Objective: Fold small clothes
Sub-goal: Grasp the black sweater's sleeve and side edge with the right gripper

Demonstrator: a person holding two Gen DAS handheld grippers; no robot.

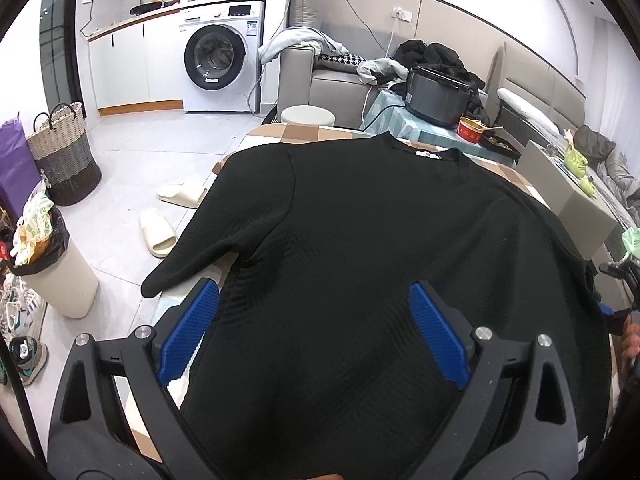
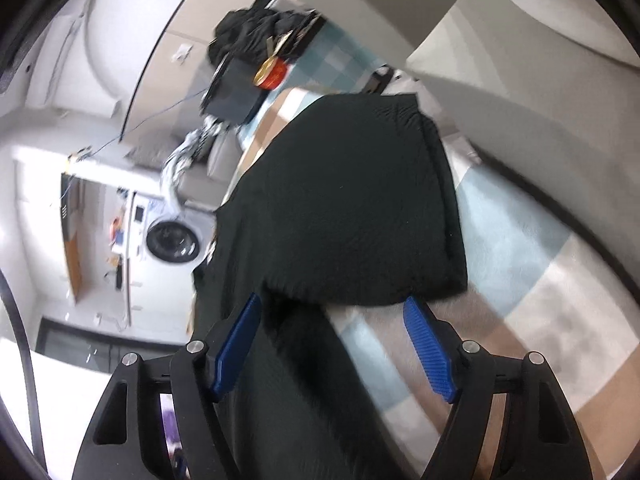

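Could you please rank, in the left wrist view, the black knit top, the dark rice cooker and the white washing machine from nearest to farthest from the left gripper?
1. Black knit top, under the left gripper.
2. Dark rice cooker, upper right.
3. White washing machine, far upper left.

Washing machine (image 1: pixel 216 60), woven basket (image 1: pixel 64 152), slippers (image 1: pixel 160 232), rice cooker (image 1: pixel 436 96).

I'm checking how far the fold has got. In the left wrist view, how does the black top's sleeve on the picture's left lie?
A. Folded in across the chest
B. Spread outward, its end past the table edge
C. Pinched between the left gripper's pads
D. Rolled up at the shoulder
B: the black top lies flat on the checked tablecloth, and its sleeve stretches outward, unfolded, with its end over the table edge.
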